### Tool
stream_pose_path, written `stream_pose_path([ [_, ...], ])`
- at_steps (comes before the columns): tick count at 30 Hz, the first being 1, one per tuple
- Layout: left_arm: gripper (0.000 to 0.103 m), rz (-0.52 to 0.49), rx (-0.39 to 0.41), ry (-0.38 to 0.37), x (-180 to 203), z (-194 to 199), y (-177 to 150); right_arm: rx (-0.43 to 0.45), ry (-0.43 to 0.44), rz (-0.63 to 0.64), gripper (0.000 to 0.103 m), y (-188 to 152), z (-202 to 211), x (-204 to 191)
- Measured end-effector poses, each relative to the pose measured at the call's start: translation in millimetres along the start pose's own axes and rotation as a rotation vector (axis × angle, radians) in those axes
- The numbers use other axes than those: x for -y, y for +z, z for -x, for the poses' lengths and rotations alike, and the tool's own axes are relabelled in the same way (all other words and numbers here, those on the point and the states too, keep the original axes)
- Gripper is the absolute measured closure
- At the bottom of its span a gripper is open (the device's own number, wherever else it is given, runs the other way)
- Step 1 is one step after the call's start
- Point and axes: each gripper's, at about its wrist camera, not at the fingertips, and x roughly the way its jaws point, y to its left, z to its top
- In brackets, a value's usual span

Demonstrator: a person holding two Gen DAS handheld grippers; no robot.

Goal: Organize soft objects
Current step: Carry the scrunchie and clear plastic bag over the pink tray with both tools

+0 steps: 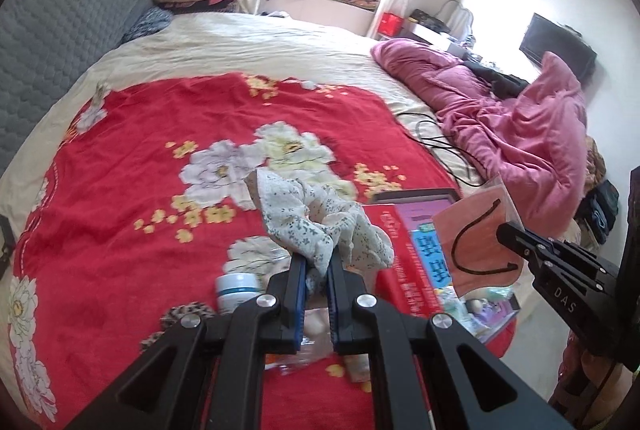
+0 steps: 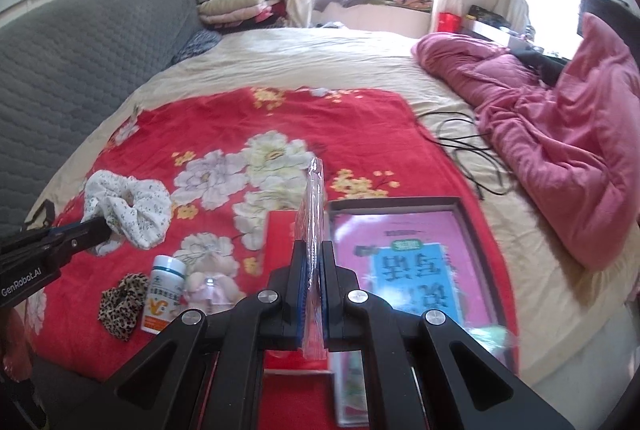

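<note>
A white floral scrunchie (image 1: 308,218) hangs above the red flowered blanket (image 1: 120,189), and my left gripper (image 1: 316,262) is shut on its lower edge. The right wrist view shows that scrunchie (image 2: 128,205) and left gripper (image 2: 94,228) at the left. My right gripper (image 2: 314,246) is shut on a clear packet (image 2: 314,197), seen edge-on. From the left wrist view the packet (image 1: 476,242) holds an orange face mask with a black ear loop, pinched by the right gripper (image 1: 505,230). A leopard-print scrunchie (image 2: 122,304) and a small pink plush doll (image 2: 208,286) lie on the blanket.
A white pill bottle (image 2: 164,294) stands between the leopard scrunchie and the doll. An open dark box (image 2: 460,205) with a purple and blue booklet lies right of a red card (image 2: 280,234). A crumpled pink quilt (image 2: 560,149) and a black cable (image 2: 472,145) are at the right; the grey headboard (image 2: 80,69) is at the left.
</note>
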Motion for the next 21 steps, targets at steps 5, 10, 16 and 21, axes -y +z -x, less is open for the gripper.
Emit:
stream_pose_path([
  [5,0.094,-0.036,-0.012,-0.023,33.0,-4.0,-3.8,0.021,-0.033,-0.056,0.097,-7.7,20.3,39.7],
  [10,0.094,-0.078,-0.023,-0.043,68.5,-10.2,-6.6,0.022,-0.052,-0.098,0.097,-16.9,32.4,73.2],
  [16,0.094,-0.123,-0.045,-0.056,102.4,-18.9,-11.5,0.03,-0.068,-0.134,0.097,-26.9,39.7,102.2],
  [21,0.094,-0.165,-0.062,-0.053,126.4,-30.8,-17.9,0.029,-0.073,-0.16,0.097,-33.2,40.4,120.5],
])
